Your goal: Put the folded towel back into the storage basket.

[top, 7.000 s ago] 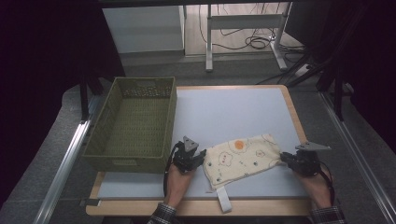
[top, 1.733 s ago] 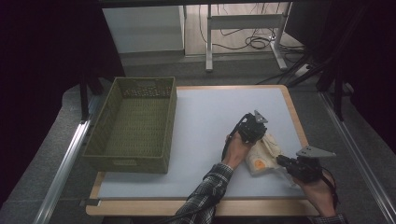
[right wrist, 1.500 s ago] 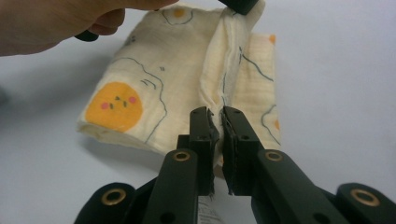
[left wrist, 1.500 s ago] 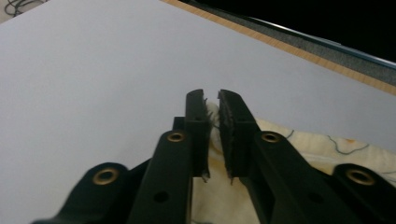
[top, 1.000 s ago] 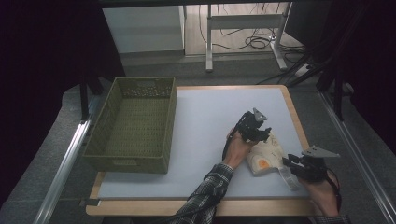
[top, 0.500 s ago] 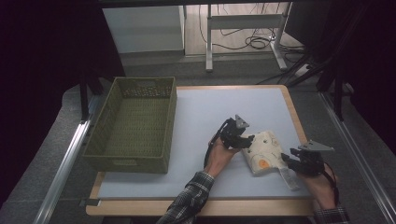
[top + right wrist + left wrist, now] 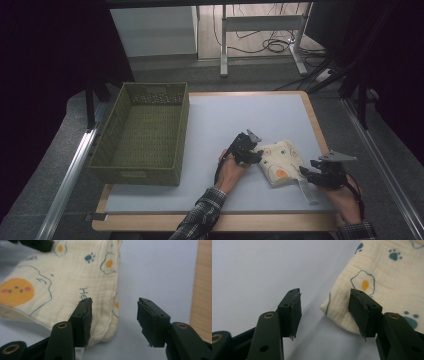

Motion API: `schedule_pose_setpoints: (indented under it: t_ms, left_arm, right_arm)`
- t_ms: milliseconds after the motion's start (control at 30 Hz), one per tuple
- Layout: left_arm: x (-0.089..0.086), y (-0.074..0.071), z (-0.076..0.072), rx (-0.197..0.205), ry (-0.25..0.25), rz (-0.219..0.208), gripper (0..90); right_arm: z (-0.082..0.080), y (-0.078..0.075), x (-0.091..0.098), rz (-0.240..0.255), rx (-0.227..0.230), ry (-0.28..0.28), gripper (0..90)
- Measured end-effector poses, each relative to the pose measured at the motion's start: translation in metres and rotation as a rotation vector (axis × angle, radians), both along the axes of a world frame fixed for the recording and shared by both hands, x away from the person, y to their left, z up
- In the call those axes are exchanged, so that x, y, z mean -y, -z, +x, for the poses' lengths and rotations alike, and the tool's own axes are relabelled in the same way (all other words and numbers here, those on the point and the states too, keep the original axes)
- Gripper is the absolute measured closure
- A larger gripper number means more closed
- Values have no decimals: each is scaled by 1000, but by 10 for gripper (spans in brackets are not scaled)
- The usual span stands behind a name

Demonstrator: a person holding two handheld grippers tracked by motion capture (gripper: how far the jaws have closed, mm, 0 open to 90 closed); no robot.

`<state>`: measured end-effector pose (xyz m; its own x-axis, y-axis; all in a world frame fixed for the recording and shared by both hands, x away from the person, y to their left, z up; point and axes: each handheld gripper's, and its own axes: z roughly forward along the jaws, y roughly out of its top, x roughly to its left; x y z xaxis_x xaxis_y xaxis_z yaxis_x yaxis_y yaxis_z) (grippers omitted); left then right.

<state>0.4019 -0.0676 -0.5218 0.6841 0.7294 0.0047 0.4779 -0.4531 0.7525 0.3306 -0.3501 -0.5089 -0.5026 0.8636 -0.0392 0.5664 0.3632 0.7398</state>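
Observation:
A cream cloth (image 7: 280, 161) printed with fried eggs and paw marks lies folded at the right of the white table top. My left gripper (image 7: 253, 151) sits low at its left edge, open. In the left gripper view (image 7: 324, 312), a cloth (image 7: 387, 277) corner lies in the gap beside the right jaw, unpressed. My right gripper (image 7: 306, 173) is at the cloth's near right corner. In the right gripper view (image 7: 113, 320) its jaws have just been opening. The cloth (image 7: 62, 282) edge lies loose between them. A white strap (image 7: 307, 190) trails from the cloth.
A green woven basket (image 7: 145, 132) stands on the left part of the table. The table's wooden rim (image 7: 315, 120) runs close behind the right gripper. A metal rail (image 7: 70, 175) flanks the left side, and desk legs and cables are beyond the far edge.
The cloth, earlier spread flat, is now folded. My left gripper has come off the top of the cloth, leftward and down to its left edge. The right gripper has let go of the cloth.

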Motion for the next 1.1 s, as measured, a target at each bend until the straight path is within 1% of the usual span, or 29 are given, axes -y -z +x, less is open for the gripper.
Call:
schedule_pose_setpoints:
  t_ms: [33, 133, 167, 233, 267, 333, 400, 467, 567, 633, 700, 733, 767, 800, 867, 900, 1033, 1100]
  left_arm:
    - [-1, 0, 0, -3, 0, -5, 432]
    - [-3, 4, 5, -41, -11, 0, 426]
    - [-5, 7, 6, -55, -12, -11, 424]
    - [-8, 10, 8, -88, -19, -55, 423]
    - [-10, 11, 8, -97, -19, -69, 425]
    - [-9, 11, 8, -95, -14, -63, 425]
    - [-8, 10, 8, -100, -17, -55, 429]
    - [-7, 10, 7, -104, -21, -56, 444]
    - [-7, 10, 7, -110, -19, -57, 472]
    - [-7, 9, 7, -124, -11, -56, 527]
    - [-6, 8, 8, -134, 7, -67, 607]
    - [-5, 8, 8, -146, 29, -80, 673]
    - [-4, 8, 7, -159, 46, -98, 768]
    - [-4, 8, 6, -157, 46, -91, 824]
    - [-3, 7, 7, -148, 55, -91, 852]
    - [-4, 7, 7, -141, 56, -90, 858]
    - [-7, 3, 6, -113, 51, -108, 864]
    - [-9, -1, 5, -100, 55, -100, 865]
  right_arm:
    - [1, 3, 1, 2, -6, 2, 456]
    - [5, 9, 1, 16, -30, 3, 456]
    - [5, 10, 0, 22, -32, 2, 457]
    - [6, 11, -1, 40, -50, -2, 481]
    - [6, 11, -1, 43, -52, 0, 488]
    - [6, 10, -2, 48, -64, -7, 553]
    - [6, 9, -3, 57, -82, -24, 661]
    - [5, 8, -5, 62, -94, -36, 731]
    - [5, 8, -6, 76, -116, -34, 797]
    - [5, 7, -9, 62, -107, -34, 820]
    - [5, 6, -11, 48, -106, -31, 829]
    - [5, 6, -11, 49, -107, -25, 831]
    - [5, 6, -11, 53, -109, -22, 833]
    - [5, 5, -10, 55, -111, -21, 835]
    - [4, 5, -10, 65, -112, -13, 838]
    - [4, 5, -10, 70, -109, -12, 838]
    - [1, 3, -9, 95, -105, -14, 839]
    - [1, 0, -9, 105, -100, -18, 839]
